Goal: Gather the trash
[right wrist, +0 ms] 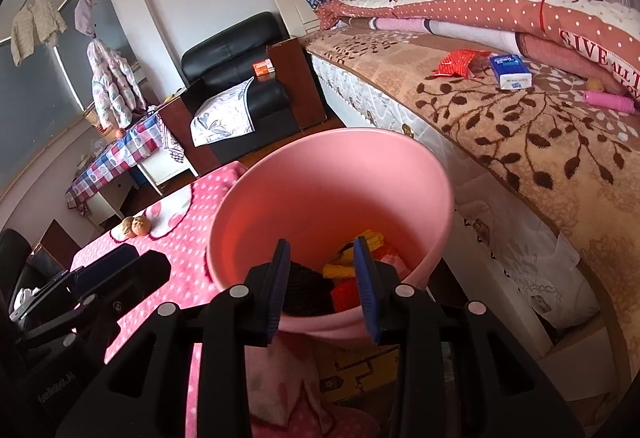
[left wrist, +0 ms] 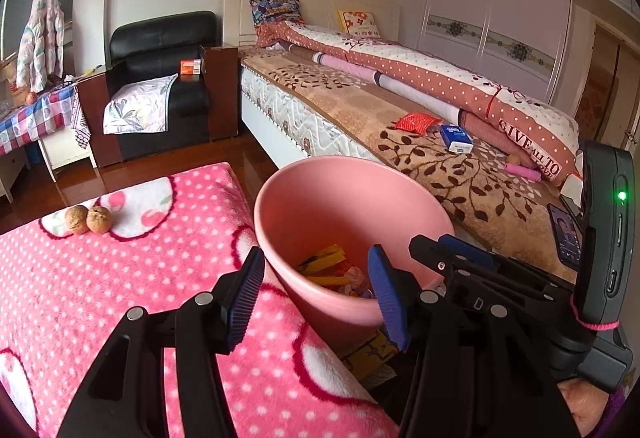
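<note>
Pink bin (right wrist: 320,177) holds yellow and red wrappers (right wrist: 352,278); left gripper (left wrist: 316,294) and right gripper (right wrist: 322,286) spread, empty

Beside pink bin (left wrist: 320,197): two walnuts (left wrist: 88,220) left; red packet (left wrist: 416,122), blue tissue pack (left wrist: 456,138), pink roll (left wrist: 522,171) beyond, on bed

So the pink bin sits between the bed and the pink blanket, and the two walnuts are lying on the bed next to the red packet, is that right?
Not quite. The two walnuts lie on the pink blanket, not on the bed; the left wrist view shows this. The pink bin does sit between the bed and the blanket, and the red packet is on the bed.
</note>
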Demonstrator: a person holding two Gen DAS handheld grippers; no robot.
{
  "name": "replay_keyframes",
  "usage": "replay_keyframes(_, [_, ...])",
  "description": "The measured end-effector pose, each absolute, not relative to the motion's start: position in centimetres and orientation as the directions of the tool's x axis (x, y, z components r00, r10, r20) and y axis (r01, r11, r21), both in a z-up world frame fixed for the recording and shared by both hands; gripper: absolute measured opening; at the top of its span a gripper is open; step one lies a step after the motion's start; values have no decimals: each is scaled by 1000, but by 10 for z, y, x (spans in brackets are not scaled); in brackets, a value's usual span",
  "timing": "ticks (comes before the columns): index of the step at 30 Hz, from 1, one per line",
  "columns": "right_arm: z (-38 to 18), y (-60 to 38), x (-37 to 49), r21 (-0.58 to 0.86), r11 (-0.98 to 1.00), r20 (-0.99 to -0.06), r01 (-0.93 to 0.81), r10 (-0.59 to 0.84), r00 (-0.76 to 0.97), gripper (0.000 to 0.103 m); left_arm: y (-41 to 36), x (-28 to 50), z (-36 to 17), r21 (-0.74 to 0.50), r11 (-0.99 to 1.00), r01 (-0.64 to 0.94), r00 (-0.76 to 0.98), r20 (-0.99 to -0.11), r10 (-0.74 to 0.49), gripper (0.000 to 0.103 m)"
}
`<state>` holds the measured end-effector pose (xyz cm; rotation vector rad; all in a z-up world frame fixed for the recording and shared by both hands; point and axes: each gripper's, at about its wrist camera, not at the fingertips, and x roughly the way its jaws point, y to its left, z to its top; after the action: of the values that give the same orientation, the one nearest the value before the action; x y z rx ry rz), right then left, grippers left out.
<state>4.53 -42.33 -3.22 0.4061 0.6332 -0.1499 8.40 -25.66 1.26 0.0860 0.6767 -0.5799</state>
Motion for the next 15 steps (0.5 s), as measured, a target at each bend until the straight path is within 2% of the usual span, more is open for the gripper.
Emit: replay_keyframes(15, [-19,-394,16,285,932,-584,224,-17,811,33,-229,65,20,-123,861,493,642,-616,-455,53])
